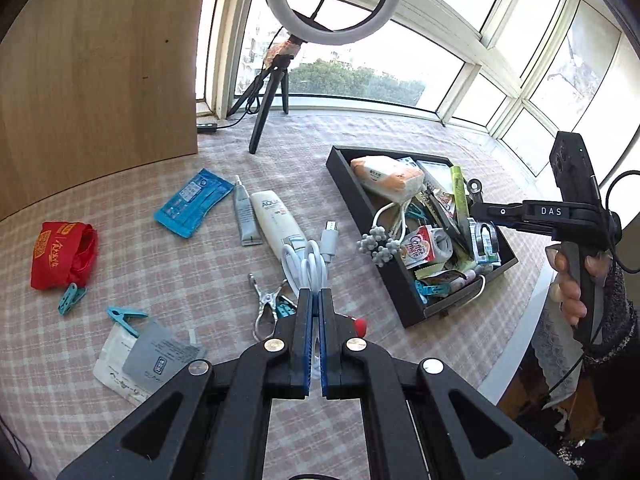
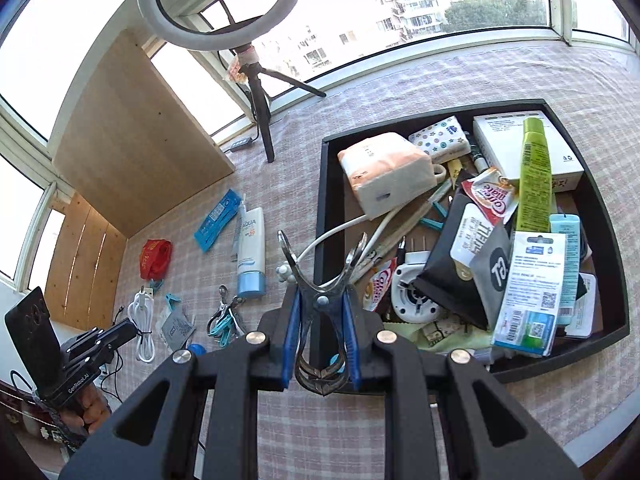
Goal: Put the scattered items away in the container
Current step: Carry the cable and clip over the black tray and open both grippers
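My left gripper is shut on a coiled white USB cable, held above the checked tablecloth. My right gripper is shut on a metal clip, hovering at the left rim of the black tray; its jaws stand spread open. The tray is heaped with packets, a tissue pack, a green tube. Loose on the cloth lie a sunscreen tube, a small grey tube, a blue packet, a red pouch, blue pegs, another metal clip and white sachets.
A ring light on a tripod stands at the back of the table. A wooden panel rises at the back left. Windows run behind. The table's edge curves close past the tray on the right.
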### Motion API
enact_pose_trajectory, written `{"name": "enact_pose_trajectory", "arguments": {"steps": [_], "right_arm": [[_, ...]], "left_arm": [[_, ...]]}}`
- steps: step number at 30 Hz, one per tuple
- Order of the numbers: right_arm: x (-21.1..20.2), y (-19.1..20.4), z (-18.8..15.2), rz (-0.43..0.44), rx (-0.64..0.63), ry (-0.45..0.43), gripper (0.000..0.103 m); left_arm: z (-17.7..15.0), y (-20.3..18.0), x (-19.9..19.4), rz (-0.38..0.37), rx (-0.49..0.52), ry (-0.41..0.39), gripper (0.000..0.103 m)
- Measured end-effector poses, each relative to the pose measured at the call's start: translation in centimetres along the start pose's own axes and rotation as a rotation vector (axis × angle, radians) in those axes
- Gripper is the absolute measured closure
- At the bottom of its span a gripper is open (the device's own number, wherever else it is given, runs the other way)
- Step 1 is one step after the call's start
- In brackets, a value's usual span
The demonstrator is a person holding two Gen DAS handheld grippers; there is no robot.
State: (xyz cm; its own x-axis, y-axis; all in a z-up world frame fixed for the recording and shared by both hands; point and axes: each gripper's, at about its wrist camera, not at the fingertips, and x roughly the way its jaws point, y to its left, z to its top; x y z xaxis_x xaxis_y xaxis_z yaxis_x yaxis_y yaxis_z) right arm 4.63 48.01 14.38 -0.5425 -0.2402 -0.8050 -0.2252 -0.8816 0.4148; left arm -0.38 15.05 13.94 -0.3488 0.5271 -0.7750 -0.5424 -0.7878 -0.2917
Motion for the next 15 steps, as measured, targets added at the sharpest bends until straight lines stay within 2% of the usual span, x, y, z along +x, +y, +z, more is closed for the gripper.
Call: {"name": "enact_pose_trajectory", "arguments": {"steps": [6,13,15], "right_arm": [[-2.7,-8.1,1.0,-0.046,0.067,-0.027,0.083],[-3.8,-12.8,1.6,-0.078,0.093,-0.038,0.083],[-4.0,-12.9,1.8,-0.12,0.071,-0.046,0.069]], "left_arm": [[1.4,-8.6,5.5,-0.083,0.037,0.02,0.101],[2.8,-15.9,9.5,-0.087,0.1,0.032,0.101],[3.3,-17.3,10.2,-0.064,0.102,0.019,0.1]]}}
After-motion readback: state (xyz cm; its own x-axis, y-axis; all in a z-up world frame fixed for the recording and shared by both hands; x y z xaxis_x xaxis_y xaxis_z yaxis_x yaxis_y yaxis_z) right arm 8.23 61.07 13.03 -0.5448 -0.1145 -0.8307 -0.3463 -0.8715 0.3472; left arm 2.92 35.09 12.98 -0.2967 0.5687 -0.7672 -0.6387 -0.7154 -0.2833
